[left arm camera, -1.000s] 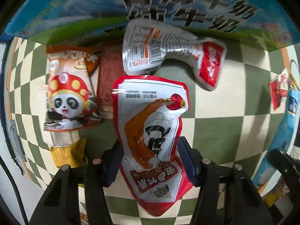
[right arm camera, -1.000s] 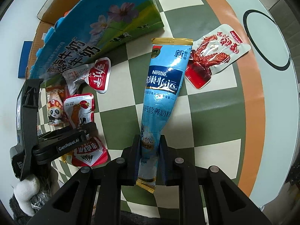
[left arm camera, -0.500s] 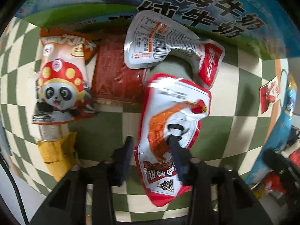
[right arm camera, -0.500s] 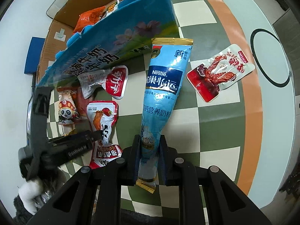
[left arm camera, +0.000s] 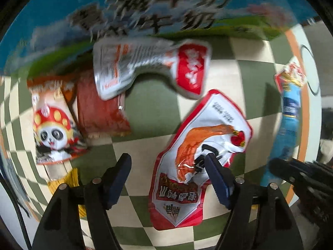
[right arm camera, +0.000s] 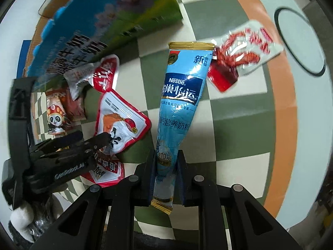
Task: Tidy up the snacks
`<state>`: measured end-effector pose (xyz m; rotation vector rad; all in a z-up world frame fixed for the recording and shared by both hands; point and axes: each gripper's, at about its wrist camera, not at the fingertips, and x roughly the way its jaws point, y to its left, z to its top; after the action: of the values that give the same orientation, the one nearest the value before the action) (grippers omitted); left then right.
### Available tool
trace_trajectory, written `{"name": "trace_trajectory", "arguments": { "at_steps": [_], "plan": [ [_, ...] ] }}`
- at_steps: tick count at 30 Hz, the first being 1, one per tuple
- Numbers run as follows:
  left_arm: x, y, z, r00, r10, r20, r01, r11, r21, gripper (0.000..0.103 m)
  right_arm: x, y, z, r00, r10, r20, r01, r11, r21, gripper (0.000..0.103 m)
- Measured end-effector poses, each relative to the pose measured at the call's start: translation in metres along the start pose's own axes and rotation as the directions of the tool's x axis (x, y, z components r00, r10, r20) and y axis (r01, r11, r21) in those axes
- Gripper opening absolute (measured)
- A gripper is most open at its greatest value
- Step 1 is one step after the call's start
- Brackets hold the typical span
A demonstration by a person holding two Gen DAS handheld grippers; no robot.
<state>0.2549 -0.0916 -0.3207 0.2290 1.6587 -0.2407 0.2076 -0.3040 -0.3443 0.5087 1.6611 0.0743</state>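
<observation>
My right gripper (right arm camera: 166, 162) is shut on the lower end of a long blue Nestle milk powder stick (right arm camera: 180, 95), held above the checkered cloth. My left gripper (left arm camera: 168, 166) is open; its right finger (left arm camera: 216, 175) rests on a red-and-white chicken-foot snack pouch (left arm camera: 199, 152), which lies tilted to the right of the gap. The same pouch (right arm camera: 119, 125) and left gripper (right arm camera: 91, 143) show in the right wrist view. A silver-and-red pouch (left arm camera: 149, 64), a panda snack pack (left arm camera: 53, 123) and a dark red pack (left arm camera: 100, 108) lie near the blue milk carton box (left arm camera: 145, 10).
A red-and-clear snack pouch (right arm camera: 241, 52) lies at the far right on the cloth near the orange border (right arm camera: 281, 108). A yellow packet (left arm camera: 62, 179) sits under the panda pack. The open cardboard box (right arm camera: 116, 16) stands at the back left.
My left gripper has opened and shifted left, so the chicken-foot pouch now lies off to the right under one finger. The right gripper still holds the blue stick and has dropped slightly closer.
</observation>
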Motion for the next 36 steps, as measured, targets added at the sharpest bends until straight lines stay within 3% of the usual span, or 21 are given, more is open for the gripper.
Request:
{"name": "trace_trajectory", "arguments": {
  "at_steps": [4, 7, 10, 12, 20, 31, 36],
  "plan": [
    [-0.013, -0.037, 0.006, 1.0, 0.014, 0.014, -0.016, 0.991, 0.132, 0.072, 0.017, -0.006, 0.001, 0.999, 0.041, -0.029, -0.04, 0.999, 0.017, 0.02],
    [-0.002, -0.066, 0.003, 0.997, 0.073, -0.002, -0.07, 0.967, 0.246, 0.072, 0.028, -0.007, 0.0, 0.998, 0.041, -0.046, -0.04, 0.999, 0.02, 0.02],
    [0.01, -0.085, 0.001, 0.995, 0.1, -0.024, -0.087, 0.946, 0.313, 0.081, 0.029, -0.009, -0.003, 0.999, 0.022, -0.045, -0.022, 1.0, 0.01, 0.02],
    [0.015, -0.086, 0.005, 0.996, 0.085, -0.031, -0.072, 0.953, 0.295, 0.081, 0.028, -0.009, -0.003, 0.998, 0.032, -0.051, -0.031, 0.999, 0.02, 0.02],
    [0.016, -0.084, -0.008, 0.998, 0.063, -0.011, -0.057, 0.958, 0.283, 0.06, 0.036, 0.006, -0.006, 0.998, 0.029, -0.059, -0.029, 1.0, 0.005, 0.02],
    [0.016, -0.057, -0.031, 0.999, -0.006, -0.049, 0.014, 0.989, 0.147, 0.058, 0.039, 0.01, -0.014, 0.994, 0.091, -0.067, -0.089, 0.995, 0.035, 0.02],
    [-0.011, -0.035, -0.034, 0.998, -0.057, -0.003, 0.057, 0.995, 0.084, 0.058, 0.014, -0.002, -0.009, 0.992, 0.114, -0.044, -0.113, 0.993, 0.031, 0.02]
  ]
}}
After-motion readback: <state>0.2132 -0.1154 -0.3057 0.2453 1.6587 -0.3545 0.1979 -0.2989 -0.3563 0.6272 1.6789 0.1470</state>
